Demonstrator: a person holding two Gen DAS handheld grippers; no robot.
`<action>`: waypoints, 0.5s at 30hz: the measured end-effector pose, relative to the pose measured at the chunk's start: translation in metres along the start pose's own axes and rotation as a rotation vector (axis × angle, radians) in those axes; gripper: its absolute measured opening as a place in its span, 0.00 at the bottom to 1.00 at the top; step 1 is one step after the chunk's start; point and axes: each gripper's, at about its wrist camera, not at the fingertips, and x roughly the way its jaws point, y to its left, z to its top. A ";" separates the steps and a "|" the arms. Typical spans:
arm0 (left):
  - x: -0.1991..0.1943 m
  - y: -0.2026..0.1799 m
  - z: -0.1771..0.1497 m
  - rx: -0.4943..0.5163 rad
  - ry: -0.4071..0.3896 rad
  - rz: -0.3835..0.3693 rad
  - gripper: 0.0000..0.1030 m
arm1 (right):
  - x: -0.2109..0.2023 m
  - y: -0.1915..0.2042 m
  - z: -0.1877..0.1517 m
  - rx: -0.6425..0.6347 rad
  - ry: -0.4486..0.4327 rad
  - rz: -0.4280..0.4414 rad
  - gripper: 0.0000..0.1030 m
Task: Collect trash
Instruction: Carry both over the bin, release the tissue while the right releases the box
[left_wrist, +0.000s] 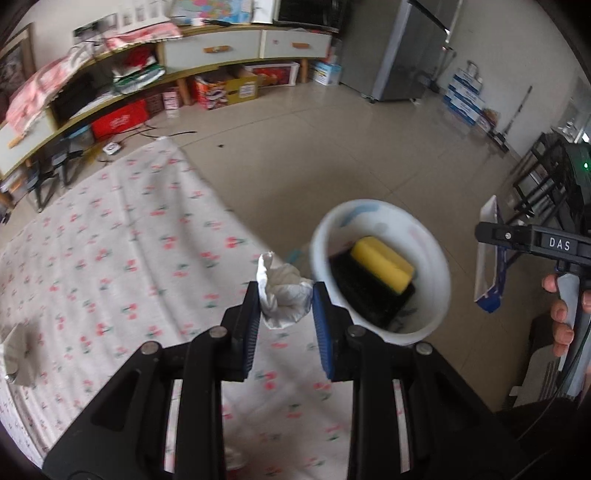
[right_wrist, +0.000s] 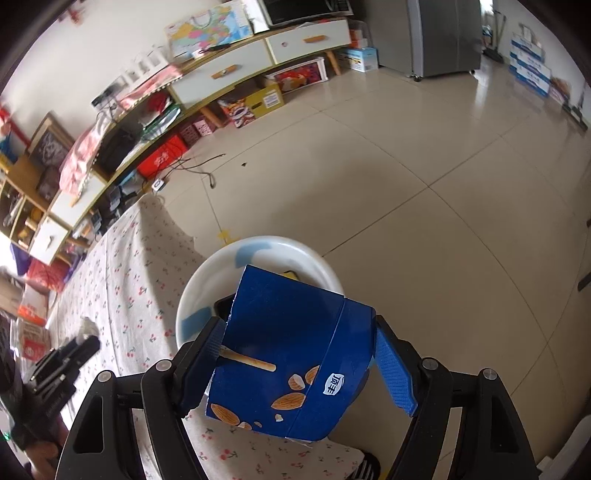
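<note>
My left gripper (left_wrist: 284, 304) is shut on a crumpled white tissue (left_wrist: 282, 295), held just left of a white bin (left_wrist: 380, 269) that stands off the table's edge. Inside the bin lie a yellow sponge (left_wrist: 382, 267) and something black. In the right wrist view my right gripper (right_wrist: 299, 362) is shut on a blue snack box (right_wrist: 288, 354) printed with almonds, held over the near side of the white bin (right_wrist: 258, 251). The right gripper (left_wrist: 491, 236) with its box (left_wrist: 489, 258) also shows at the right edge of the left wrist view, with the person's fingers on its handle.
A table under a cherry-print cloth (left_wrist: 122, 266) fills the left. A piece of grey paper (left_wrist: 18, 354) lies at its far left edge. Beyond is tiled floor (left_wrist: 295, 140), a long low cabinet (left_wrist: 166, 66) with boxes beneath, a fridge (left_wrist: 402, 48) and a black rack (left_wrist: 546, 177).
</note>
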 end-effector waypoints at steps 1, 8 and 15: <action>0.006 -0.007 0.002 0.011 0.007 -0.006 0.29 | 0.000 -0.003 0.000 0.005 -0.002 -0.003 0.77; 0.037 -0.042 0.013 0.065 0.047 -0.036 0.34 | 0.003 -0.020 0.001 0.027 0.005 -0.016 0.77; 0.040 -0.039 0.017 0.038 0.061 -0.031 0.66 | 0.010 -0.019 0.004 0.032 0.014 -0.018 0.77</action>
